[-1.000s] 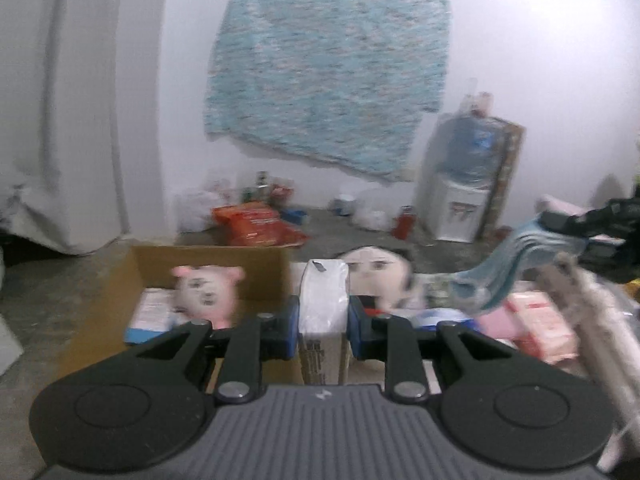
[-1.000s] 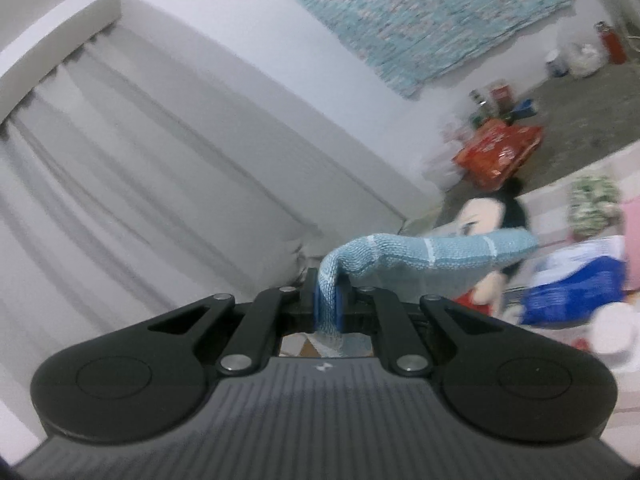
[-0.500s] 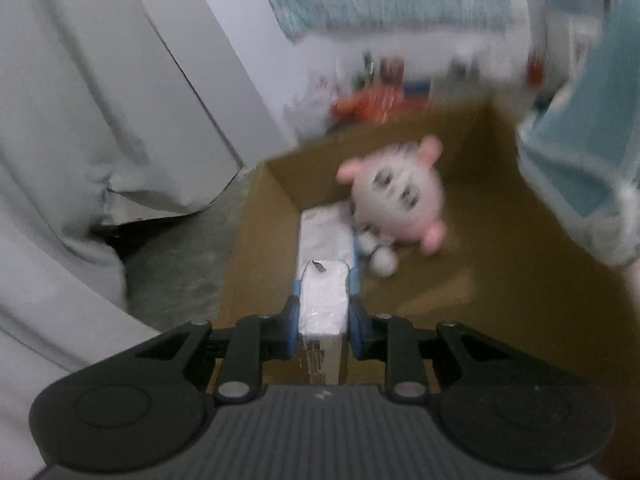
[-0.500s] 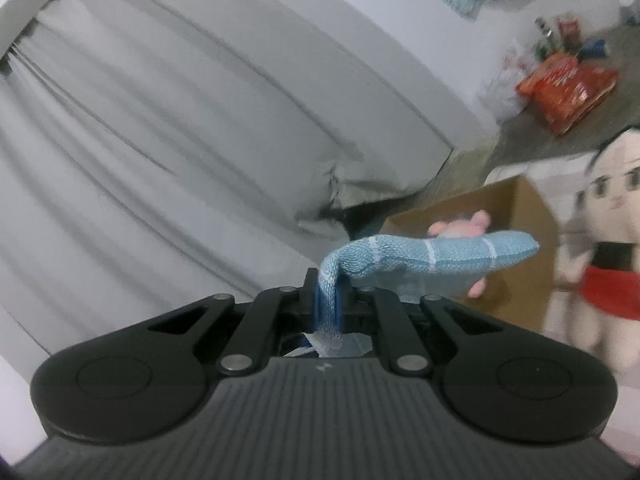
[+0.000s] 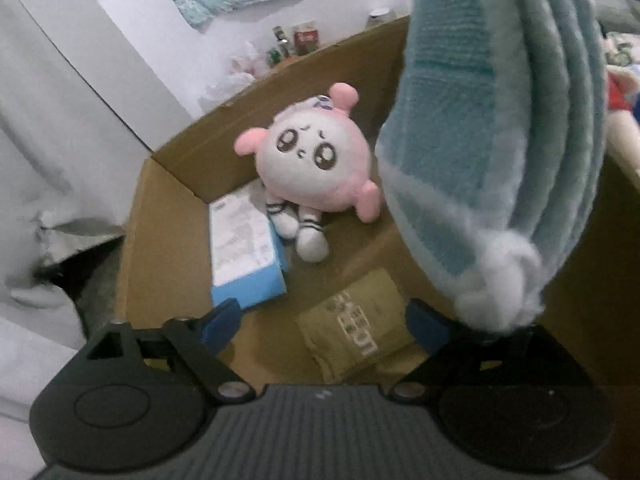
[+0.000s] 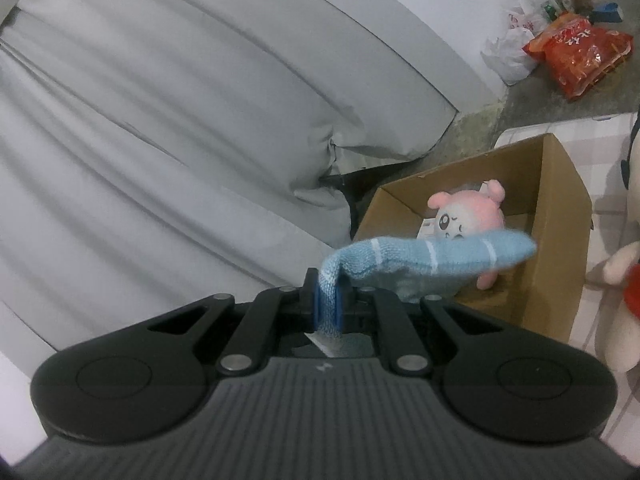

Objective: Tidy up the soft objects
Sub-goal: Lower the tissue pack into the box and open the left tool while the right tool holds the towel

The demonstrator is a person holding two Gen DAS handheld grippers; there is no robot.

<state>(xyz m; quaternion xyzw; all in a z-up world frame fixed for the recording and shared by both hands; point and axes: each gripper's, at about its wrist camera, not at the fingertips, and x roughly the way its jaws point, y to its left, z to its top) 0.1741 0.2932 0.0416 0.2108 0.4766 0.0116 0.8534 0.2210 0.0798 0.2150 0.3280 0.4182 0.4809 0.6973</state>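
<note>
left gripper (image 5: 324,322): fingers spread wide above the cardboard box (image 5: 168,216), nothing between them; the jaws have just been opening.
brown packet (image 5: 360,324): lies flat on the box floor just under the spread fingers, printed side up.
right gripper (image 6: 328,306): fingers pressed together, pinching the light blue cloth (image 6: 432,256) at one end.
cloth's place: it sticks out sideways across the box's near rim; in the left wrist view its folds hang close to the lens and hide the right side of the box.
pink plush (image 5: 316,164): sits against the far wall of the box, face up.
tissue pack (image 5: 244,248): in the left corner, touching the plush's feet.
around: grey curtain (image 6: 160,140) left of the box; red snack bag (image 6: 580,56) and white bag on the floor beyond; a doll at the right edge, perhaps standing, mostly cut off.
</note>
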